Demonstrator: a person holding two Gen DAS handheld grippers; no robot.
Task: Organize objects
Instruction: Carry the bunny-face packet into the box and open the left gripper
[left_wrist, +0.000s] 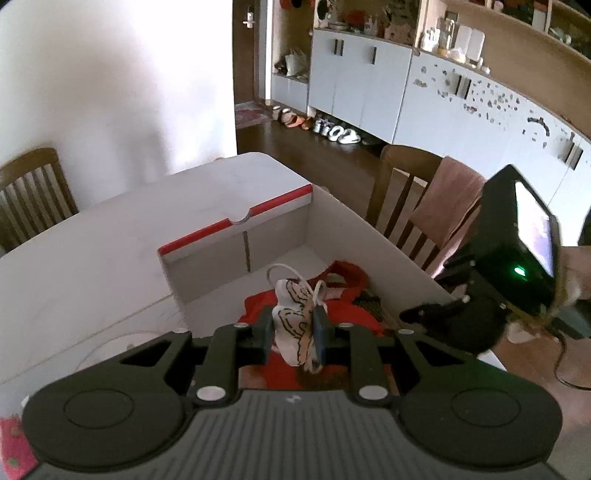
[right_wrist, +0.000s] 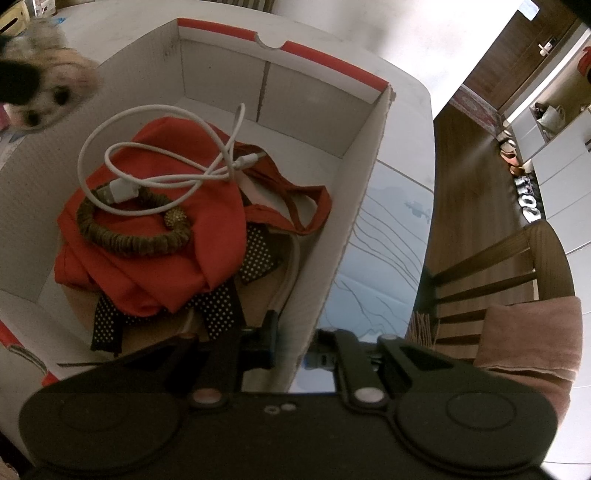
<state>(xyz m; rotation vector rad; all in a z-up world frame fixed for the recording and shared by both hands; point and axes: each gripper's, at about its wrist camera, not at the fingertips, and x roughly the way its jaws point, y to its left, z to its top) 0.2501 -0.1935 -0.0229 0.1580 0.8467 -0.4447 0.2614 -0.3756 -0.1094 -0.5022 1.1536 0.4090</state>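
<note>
The left gripper is clenched on a small white cloth toy with black line markings and a white loop, low in the frame's centre, above the open white box. The right gripper pinches the box's right wall at bottom centre.
</note>
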